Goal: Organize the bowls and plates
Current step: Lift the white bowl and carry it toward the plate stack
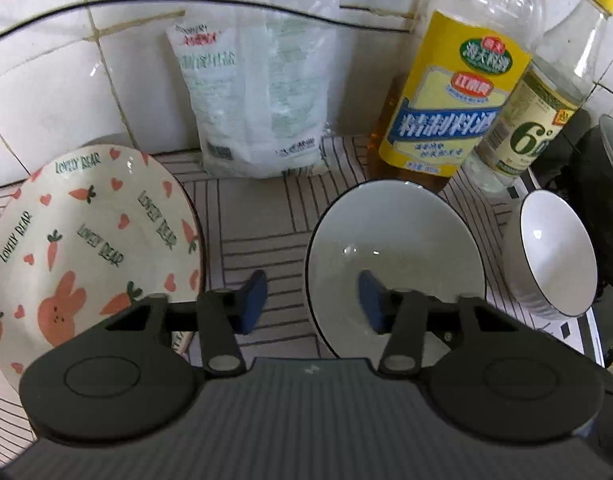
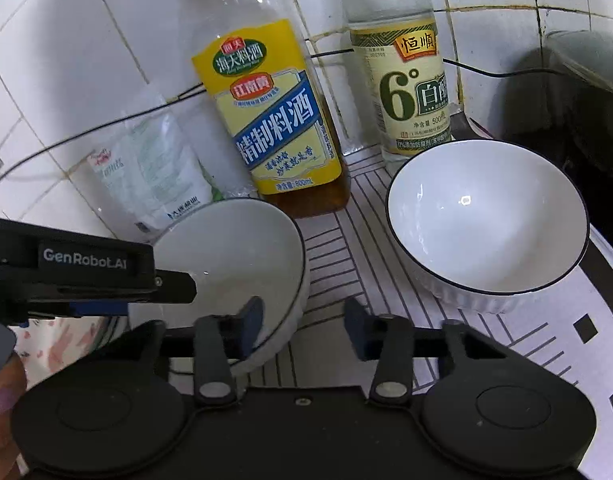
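Note:
A cream plate [image 1: 78, 236] with carrots and a rabbit lies at the left. A white bowl with a dark rim [image 1: 394, 248] stands in the middle, and a second white bowl [image 1: 554, 256] at the right. My left gripper [image 1: 310, 300] is open; its jaws straddle the near left rim of the middle bowl, one pad inside. My right gripper [image 2: 302, 324] is open and empty, low between the middle bowl [image 2: 242, 264] and the right bowl [image 2: 486, 224]. The left gripper's body [image 2: 86, 276] crosses the left of the right wrist view.
A salt bag [image 1: 258, 92], a cooking wine bottle [image 1: 446, 92] and a vinegar bottle [image 1: 538, 92] stand along the tiled wall. A dark appliance [image 2: 578, 120] is at the far right. A striped mat [image 1: 262, 220] covers the counter.

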`<act>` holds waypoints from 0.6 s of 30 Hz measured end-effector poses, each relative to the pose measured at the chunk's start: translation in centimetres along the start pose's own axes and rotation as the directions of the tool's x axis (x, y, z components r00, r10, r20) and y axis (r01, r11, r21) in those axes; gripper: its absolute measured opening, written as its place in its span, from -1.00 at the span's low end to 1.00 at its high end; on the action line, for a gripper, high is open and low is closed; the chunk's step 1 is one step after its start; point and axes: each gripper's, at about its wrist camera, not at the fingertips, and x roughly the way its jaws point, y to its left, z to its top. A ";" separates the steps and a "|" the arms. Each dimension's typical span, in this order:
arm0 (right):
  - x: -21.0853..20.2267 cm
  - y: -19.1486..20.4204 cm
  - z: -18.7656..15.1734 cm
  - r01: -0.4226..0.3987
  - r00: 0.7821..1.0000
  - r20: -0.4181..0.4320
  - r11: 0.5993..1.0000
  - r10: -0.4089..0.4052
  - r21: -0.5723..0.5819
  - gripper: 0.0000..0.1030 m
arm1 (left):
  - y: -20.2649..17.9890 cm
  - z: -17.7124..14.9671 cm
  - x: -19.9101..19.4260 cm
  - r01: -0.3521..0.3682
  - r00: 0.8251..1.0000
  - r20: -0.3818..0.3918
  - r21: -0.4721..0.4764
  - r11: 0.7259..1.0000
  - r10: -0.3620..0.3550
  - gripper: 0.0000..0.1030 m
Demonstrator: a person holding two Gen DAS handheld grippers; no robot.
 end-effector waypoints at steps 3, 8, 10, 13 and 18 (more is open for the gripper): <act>0.6 -0.1 0.0 -0.016 0.999 -0.027 0.999 0.017 0.035 -0.48 | 0.2 -0.1 0.4 0.021 0.999 -0.024 -0.021 1.000 -0.021 -0.42; 0.4 0.4 0.3 0.007 0.999 -0.052 0.997 -0.003 0.073 -0.61 | 0.4 -0.2 0.4 0.032 0.999 -0.039 -0.036 0.999 -0.033 -0.67; 0.4 0.4 0.4 0.008 0.997 -0.072 0.994 0.000 0.108 -0.63 | 0.5 -0.3 0.2 0.037 0.998 -0.043 -0.044 0.998 -0.039 -0.70; 0.4 0.1 0.6 0.009 0.996 -0.092 0.991 0.004 0.136 -0.64 | 0.3 -0.3 0.1 0.024 0.998 -0.062 -0.023 0.999 -0.026 -0.75; -0.7 -0.3 0.1 -0.010 0.996 -0.091 0.986 0.025 0.169 -0.64 | -0.1 -1.4 -1.3 0.027 0.999 -0.046 0.001 1.000 -0.027 -0.76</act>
